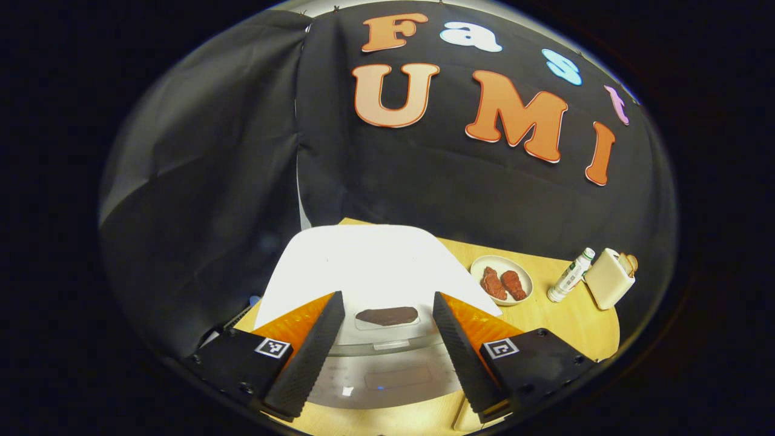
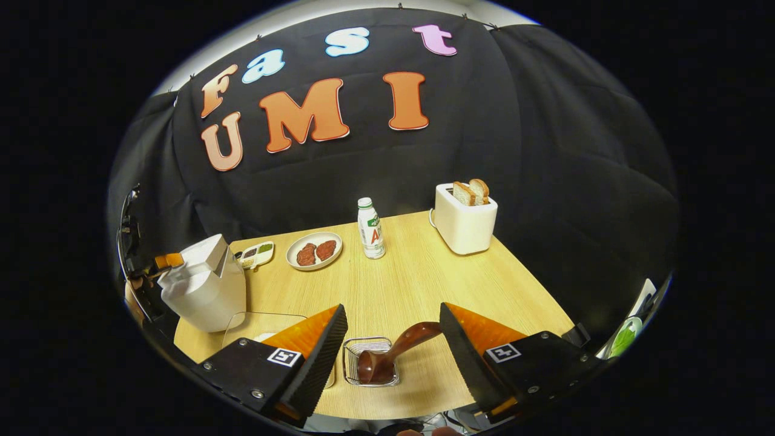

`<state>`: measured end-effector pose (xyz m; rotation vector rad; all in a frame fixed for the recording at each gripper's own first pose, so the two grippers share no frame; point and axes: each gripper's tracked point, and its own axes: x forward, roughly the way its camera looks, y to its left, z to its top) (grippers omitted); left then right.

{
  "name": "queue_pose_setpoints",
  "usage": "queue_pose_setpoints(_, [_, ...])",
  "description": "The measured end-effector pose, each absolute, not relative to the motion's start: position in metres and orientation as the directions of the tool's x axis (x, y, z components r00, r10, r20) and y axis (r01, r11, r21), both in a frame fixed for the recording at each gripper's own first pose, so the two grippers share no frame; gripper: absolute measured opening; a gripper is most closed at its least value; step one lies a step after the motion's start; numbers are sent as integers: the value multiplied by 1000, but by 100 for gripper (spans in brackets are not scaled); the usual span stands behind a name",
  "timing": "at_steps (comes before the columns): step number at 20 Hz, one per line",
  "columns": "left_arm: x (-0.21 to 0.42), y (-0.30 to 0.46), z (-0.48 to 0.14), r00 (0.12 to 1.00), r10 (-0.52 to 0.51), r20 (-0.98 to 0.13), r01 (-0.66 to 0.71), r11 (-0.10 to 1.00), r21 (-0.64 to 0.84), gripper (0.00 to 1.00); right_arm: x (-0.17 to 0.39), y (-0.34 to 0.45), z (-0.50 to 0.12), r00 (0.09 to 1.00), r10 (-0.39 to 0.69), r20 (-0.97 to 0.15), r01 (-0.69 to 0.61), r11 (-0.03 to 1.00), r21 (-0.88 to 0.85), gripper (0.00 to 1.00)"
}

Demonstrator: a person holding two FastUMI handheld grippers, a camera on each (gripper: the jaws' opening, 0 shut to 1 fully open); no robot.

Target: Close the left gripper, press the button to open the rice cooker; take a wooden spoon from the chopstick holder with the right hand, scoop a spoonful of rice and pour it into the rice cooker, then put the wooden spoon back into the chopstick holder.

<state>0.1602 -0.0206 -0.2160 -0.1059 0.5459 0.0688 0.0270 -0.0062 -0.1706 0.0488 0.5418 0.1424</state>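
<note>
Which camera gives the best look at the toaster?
The right gripper view: the toaster stands upright and whole on the table, two bread slices poking out. In the left gripper view it sits small, tilted and distorted near the edge.

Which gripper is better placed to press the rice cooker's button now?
Left. The left gripper hangs open right over the closed rice cooker, lid between its fingers. The right gripper is open over the wooden spoon in the chopstick holder.

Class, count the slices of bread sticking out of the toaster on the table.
2. Both slices stand side by side in the top of the toaster, at the table's far right corner.
</note>
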Motion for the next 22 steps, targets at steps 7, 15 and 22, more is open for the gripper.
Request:
queue_pose_setpoints(7, [168, -13, -240, 861, 89, -501, -100, 995, 5, 100, 27, -3, -171, 846, 164, -507, -113, 985, 131, 95])
queue_pose_setpoints(15, [167, -11, -218, 861, 58, -505, -98, 994, -53, 100, 20, -10, -166, 857, 155, -491, -104, 986, 130, 95])
queue_pose_setpoints(22, [157, -13, -120, 927, 5, -376, -47, 994, -102, 100, 31, -6, -135, 892, 156, -424, -126, 987, 98, 95])
